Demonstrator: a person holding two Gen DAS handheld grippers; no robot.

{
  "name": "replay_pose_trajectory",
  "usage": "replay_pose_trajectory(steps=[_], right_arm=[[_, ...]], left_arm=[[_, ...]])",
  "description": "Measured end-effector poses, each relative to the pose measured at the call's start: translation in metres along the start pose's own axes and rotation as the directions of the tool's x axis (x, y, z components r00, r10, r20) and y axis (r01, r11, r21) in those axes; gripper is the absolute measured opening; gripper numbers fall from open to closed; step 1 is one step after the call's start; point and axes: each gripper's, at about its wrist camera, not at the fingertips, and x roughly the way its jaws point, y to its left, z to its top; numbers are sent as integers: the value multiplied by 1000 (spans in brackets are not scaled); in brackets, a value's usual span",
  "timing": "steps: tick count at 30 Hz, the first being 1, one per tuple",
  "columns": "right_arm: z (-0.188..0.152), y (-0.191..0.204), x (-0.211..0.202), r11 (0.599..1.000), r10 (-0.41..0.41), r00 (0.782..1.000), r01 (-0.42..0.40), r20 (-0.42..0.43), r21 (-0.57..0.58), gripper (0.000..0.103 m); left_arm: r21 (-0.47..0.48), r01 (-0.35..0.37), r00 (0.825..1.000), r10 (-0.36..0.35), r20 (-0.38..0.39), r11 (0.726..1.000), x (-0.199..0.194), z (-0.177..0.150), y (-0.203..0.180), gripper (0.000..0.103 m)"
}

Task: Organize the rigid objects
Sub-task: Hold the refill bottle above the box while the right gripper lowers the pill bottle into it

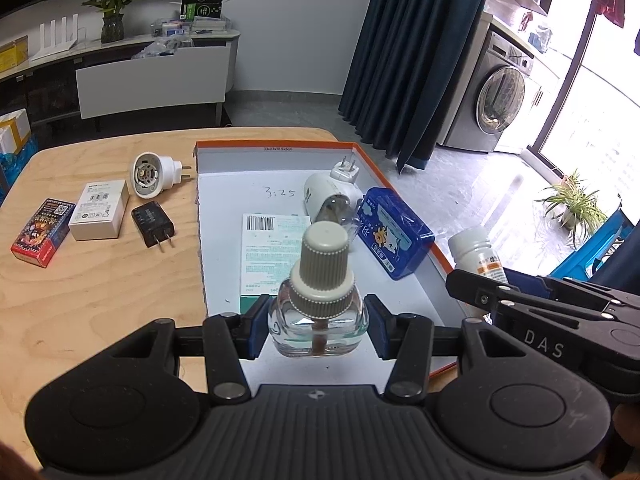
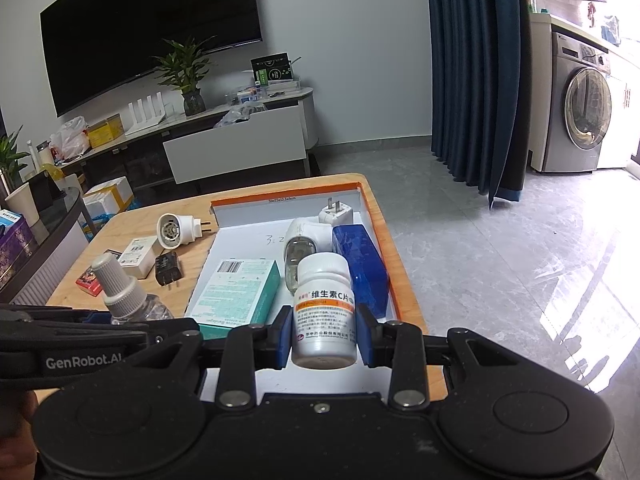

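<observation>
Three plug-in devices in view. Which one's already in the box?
The white plug-in vaporizer, lying on its side in the orange-rimmed box beside the blue tin. The white round adapter and black charger sit on the table.

Left wrist view: sits behind the left gripper (image 1: 318, 326), looks forward and down over the orange-rimmed tray (image 1: 404, 184); close to the near tray edge.
Right wrist view: behind the right gripper (image 2: 324, 336), beside the left, facing the same way.
Shared: tray, wooden table (image 2: 192, 280), curtain (image 1: 416, 52), washing machine (image 2: 580, 116).
</observation>
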Motion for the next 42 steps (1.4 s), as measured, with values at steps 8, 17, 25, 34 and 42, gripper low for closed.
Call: replay_pose_trajectory(steps=[8,17,25,34,42], right_arm=[[0,0,0,1000,0,1000,0,0,-1,40],[-1,2,0,1000,2,1000,-2,-1,-3,40],[-2,3,1,1000,4,1000,-4,-4,-3,40],[-4,3,6,1000,9,1000,-9,-15,-4,40],[-4,0,7,1000,11,1000,-11,-20,1,40]], left_arm=[[0,3,1000,-3,0,1000,0,0,0,50],[-1,4,1000,-4,-1,1000,-1,-1,-1,50],[-4,4,1000,-4,-2,1000,-1,-2,-2,50],[-3,3,1000,-3,-4,1000,-1,-3,-2,50],[-4,4,1000,-4,-5,1000,0,-5,-3,50]])
